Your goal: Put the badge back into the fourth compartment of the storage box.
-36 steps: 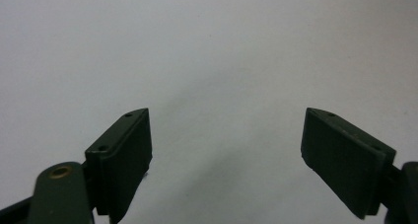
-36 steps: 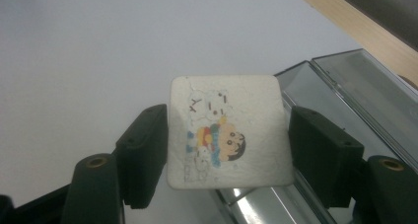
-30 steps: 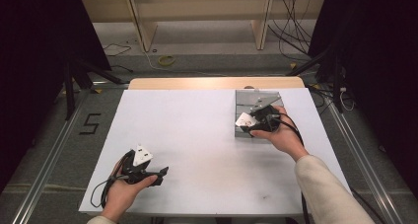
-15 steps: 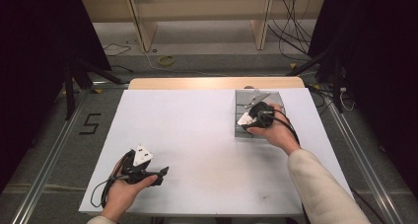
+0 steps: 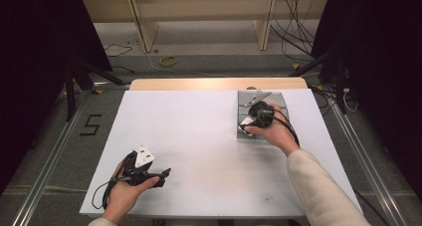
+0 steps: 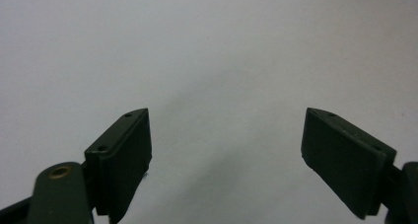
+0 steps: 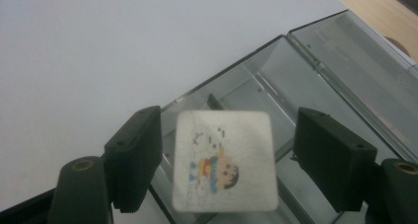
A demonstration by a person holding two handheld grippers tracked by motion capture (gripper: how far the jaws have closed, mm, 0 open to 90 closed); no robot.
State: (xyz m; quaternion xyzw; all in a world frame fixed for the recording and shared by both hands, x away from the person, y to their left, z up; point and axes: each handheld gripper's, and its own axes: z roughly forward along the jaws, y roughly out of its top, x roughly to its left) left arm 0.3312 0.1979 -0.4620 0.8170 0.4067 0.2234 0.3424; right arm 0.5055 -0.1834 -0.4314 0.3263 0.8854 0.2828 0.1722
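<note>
Cream sleeve (image 5: 318, 186), black fingers (image 6: 123, 155)

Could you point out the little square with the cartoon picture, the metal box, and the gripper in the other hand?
cartoon square (image 7: 223, 160), right gripper view, on its printed face.
metal box (image 7: 345, 51), right gripper view, on its open lid.
left gripper (image 5: 161, 175), high view, between its fingers.

Item count: one bench (image 5: 199, 136); one open metal case (image 7: 315, 81); one square white eraser (image 7: 224, 160) with a cartoon print; two grippers, left gripper (image 5: 164, 173) and right gripper (image 5: 245, 128), each with two fingers (image 6: 121, 160).
</note>
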